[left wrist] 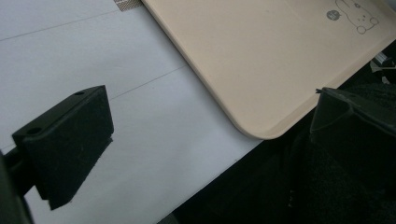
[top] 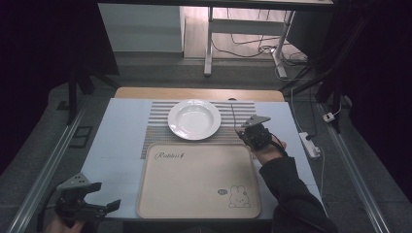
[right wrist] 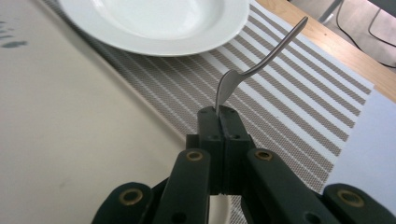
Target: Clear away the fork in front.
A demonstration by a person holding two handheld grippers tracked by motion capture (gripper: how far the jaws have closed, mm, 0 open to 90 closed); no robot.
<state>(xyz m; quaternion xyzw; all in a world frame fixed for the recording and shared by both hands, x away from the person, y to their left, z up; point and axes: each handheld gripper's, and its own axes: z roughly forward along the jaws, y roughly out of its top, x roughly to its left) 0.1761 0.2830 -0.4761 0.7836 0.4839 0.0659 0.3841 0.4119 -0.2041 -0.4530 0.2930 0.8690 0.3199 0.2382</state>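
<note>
White sheeting covers the bench (top: 116, 145), with a striped placemat (top: 155, 127) under a white plate (top: 194, 119) and a beige tray (top: 197, 180) nearer the person. Just right of the plate, the right tongs (right wrist: 218, 112) are clamped on a metal utensil (right wrist: 261, 63) whose handle rises clear of the placemat. At the bench's near left corner, the left tongs (top: 99, 194) gape wide, holding nothing.

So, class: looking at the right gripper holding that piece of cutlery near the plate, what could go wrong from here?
1. The right gripper pinches the cutlery only at one end, so it may swivel or slip out.
2. Its free end sticks out close to the plate and could knock the rim.
</note>
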